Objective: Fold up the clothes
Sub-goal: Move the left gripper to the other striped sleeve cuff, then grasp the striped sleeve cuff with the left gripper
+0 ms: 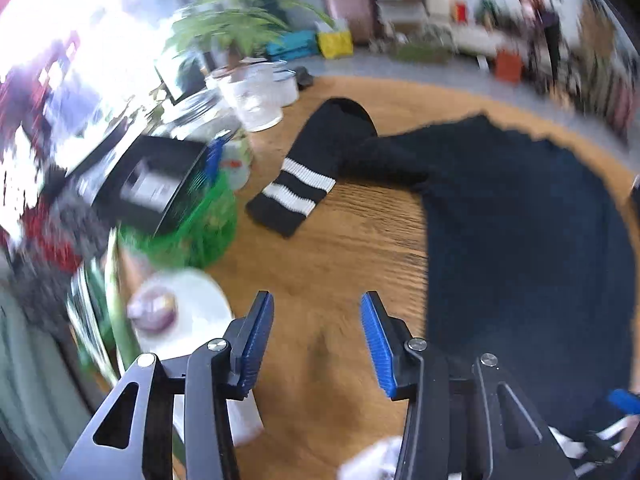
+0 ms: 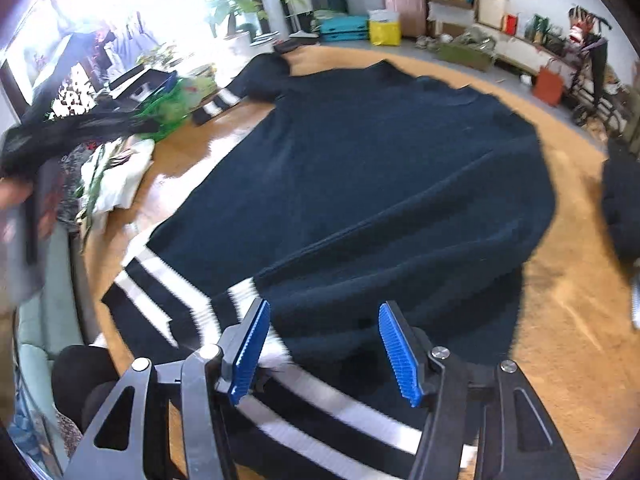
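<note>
Blue ribbed fingers (image 1: 258,344) of the left gripper (image 1: 318,340) stood apart with nothing between them, only bare wood of the round wooden table (image 1: 332,240) showing in the gap. Blue ribbed pads (image 2: 400,354) of the right gripper (image 2: 324,350) likewise stood well apart, poised above the hem of the dark navy knitted sweater (image 2: 380,184); no fabric was pinched between them, though whether the fingertips touched the cloth could not be told.

The sweater lay spread flat across the middle of the table, its white-striped hem band (image 2: 160,292) nearest the right gripper and partly rumpled there. One sleeve (image 1: 320,152) was stretched out toward the table's far left side, ending in a black cuff with two white stripes (image 1: 298,190) that rested on the wood. In the left wrist view the sweater's body lay to the right of the left gripper, apart from its fingers.

Along the table's left edge stood a white plant pot holding a green leafy plant (image 1: 256,92), a black box (image 1: 156,176), a green mesh bag (image 1: 200,228) just beside the box, and a white plate carrying a purple round object (image 1: 180,312), all blurred. Beyond the table, a yellow bag (image 2: 385,32) and a pink suitcase (image 2: 404,8) stood against the far wall.
</note>
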Motion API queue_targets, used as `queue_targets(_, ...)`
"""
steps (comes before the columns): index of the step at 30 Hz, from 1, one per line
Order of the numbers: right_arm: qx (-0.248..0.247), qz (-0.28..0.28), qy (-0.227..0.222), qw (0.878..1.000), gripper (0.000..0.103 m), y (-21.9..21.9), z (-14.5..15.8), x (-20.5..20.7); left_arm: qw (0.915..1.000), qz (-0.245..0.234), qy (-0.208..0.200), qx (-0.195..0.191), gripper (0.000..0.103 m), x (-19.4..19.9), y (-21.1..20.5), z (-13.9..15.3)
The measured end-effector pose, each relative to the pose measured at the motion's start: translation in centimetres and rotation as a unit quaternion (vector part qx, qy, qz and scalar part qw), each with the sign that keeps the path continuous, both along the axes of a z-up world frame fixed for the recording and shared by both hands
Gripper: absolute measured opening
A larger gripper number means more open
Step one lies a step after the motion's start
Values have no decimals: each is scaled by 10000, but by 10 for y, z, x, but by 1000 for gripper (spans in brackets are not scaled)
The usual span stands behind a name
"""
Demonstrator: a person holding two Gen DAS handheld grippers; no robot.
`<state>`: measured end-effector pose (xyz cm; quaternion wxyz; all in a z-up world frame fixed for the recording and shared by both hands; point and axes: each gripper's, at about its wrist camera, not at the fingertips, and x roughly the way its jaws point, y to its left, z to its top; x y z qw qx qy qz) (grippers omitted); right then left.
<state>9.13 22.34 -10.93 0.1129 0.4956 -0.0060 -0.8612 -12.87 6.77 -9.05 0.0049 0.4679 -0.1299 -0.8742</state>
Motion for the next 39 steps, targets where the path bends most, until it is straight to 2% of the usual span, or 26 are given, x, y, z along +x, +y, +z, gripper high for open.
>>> queue_targets(3, 67, -121, -26, 9999, 61, -2, -7, -1, 9978, -314, -188, -560, 47, -31, 5, -17)
queue_targets(6, -49, -213, -118, 9997, 62, 8, -13, 0, 9954, -595, -382, -654, 47, -60, 5, -26)
queue_targets(9, -293, -257, -317, 9987, 65, 17, -20, -1, 9937, -794, -642, -451, 47, -83, 2, -29)
queue_targets(11, -442, -226, -275, 9984, 71, 19, -20, -2, 9920, -895, -829, -317, 47, -97, -1, -31)
queue_targets(14, -520, -151, -268, 9982, 73, 20, -20, -3, 9911, -887, -883, -460, 47, -106, -6, -33)
queue_targets(18, -485, -82, -239, 9985, 76, 18, -20, -2, 9885, -1043, -1050, -326, 45, -109, -14, -33)
queue_targets(21, -431, -65, -234, 9988, 76, 18, -20, 0, 9868, -1109, -1066, -502, 44, -106, -16, -37)
queue_targets(28, -484, -44, -296, 9984, 76, 22, -22, 1, 9881, -876, -1229, -295, 43, -110, -37, -46)
queue_targets(32, -483, -43, -285, 9984, 76, 22, -23, 2, 9889, -978, -1093, -248, 42, -110, -39, -46)
queue_targets(33, -466, -34, -279, 9985, 77, 21, -23, 2, 9886, -1000, -1104, -205, 40, -111, -40, -45)
queue_targets(36, -390, 5, -242, 9989, 79, 19, -24, 4, 9868, -1066, -1216, 114, 21, -113, -44, -43)
queue_targets(39, -363, 27, -226, 9991, 80, 19, -25, 6, 9850, -1070, -1260, 498, 10, -113, -53, -42)
